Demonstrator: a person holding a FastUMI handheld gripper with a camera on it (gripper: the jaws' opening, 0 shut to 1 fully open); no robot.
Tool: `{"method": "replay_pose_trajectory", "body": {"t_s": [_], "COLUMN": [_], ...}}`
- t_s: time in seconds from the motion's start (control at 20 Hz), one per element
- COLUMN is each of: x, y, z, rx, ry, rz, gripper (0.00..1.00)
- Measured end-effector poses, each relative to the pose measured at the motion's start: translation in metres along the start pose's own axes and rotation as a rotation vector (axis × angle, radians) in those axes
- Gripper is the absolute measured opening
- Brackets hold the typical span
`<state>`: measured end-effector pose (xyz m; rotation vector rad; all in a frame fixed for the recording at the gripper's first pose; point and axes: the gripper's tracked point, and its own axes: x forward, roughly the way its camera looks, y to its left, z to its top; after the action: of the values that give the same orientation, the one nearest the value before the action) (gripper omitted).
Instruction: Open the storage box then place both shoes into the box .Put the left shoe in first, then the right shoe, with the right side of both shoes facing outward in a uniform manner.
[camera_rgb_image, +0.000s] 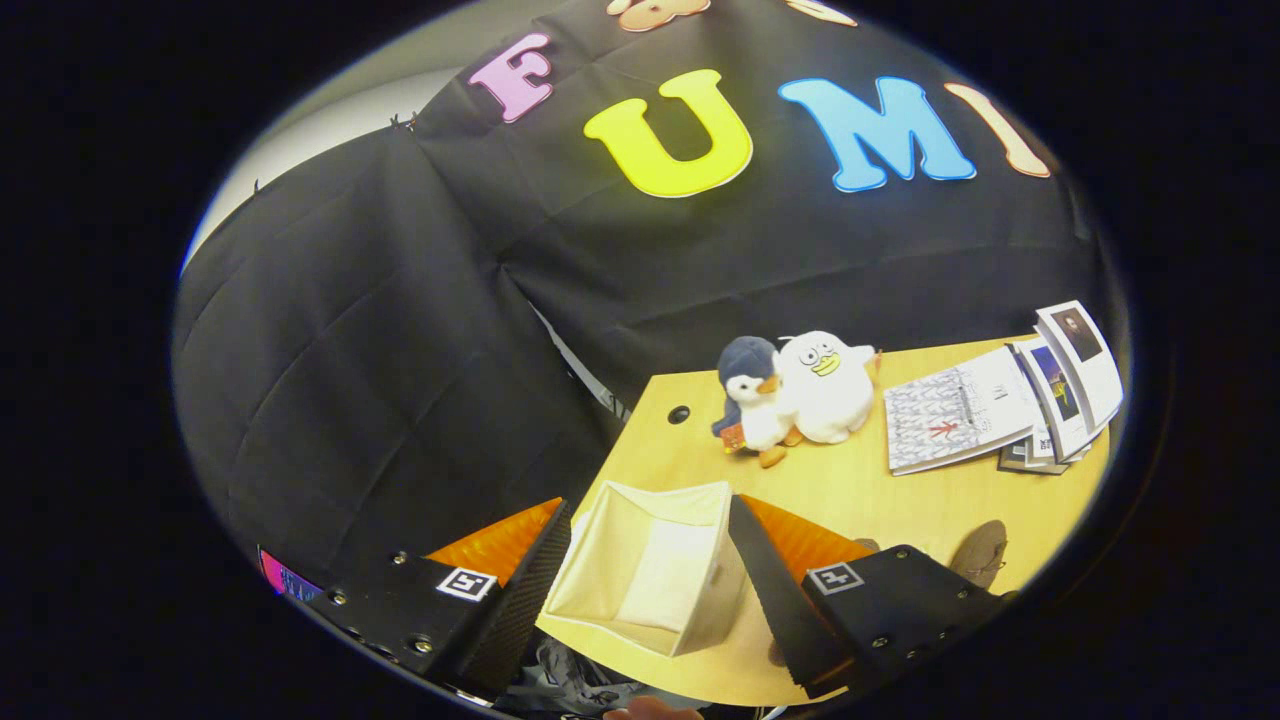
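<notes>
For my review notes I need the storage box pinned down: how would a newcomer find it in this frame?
Start at the wooden table against the black cloth wall. At its near corner, in the gap between the open gripper fingers, sits the storage box, well short of the two plush penguins and the booklets. It is the only cream fabric cube, with its open mouth facing the camera.

Cut off behind the right finger (800, 590): one brown shoe (982, 552), toe and heel alone peeking out. Near corner of the cream storage box (650, 570) partly masked by both fingers. Too small to read: covers of the booklets (1010, 400) stacked at the table's (900, 500) far end.
</notes>
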<state>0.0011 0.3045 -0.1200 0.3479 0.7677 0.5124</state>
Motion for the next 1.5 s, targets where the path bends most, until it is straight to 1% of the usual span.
{"method": "replay_pose_trajectory", "body": {"t_s": [0.25, 0.45, 0.6, 0.7, 0.85, 1.15, 1.3, 1.4, 1.45, 1.5], "x": [-0.013, -0.015, -0.006, 0.001, 0.01, 0.029, 0.041, 0.055, 0.063, 0.069], "y": [-0.062, -0.113, -0.14, -0.153, -0.174, -0.199, -0.218, -0.223, -0.227, -0.23], "z": [-0.026, -0.071, -0.116, -0.146, -0.173, -0.215, -0.228, -0.233, -0.234, -0.236], "rx": [0.018, 0.05, 0.092, 0.159, 0.215, 0.206, 0.157, 0.145, 0.14, 0.139], "ry": [0.015, 0.086, 0.163, 0.219, 0.267, 0.373, 0.415, 0.437, 0.444, 0.452], "rz": [-0.091, -0.164, -0.18, -0.178, -0.198, -0.241, -0.304, -0.323, -0.334, -0.343], "gripper": [0.97, 0.97, 0.97, 0.97, 0.97, 0.97, 0.96, 0.96, 0.94, 0.85]}}
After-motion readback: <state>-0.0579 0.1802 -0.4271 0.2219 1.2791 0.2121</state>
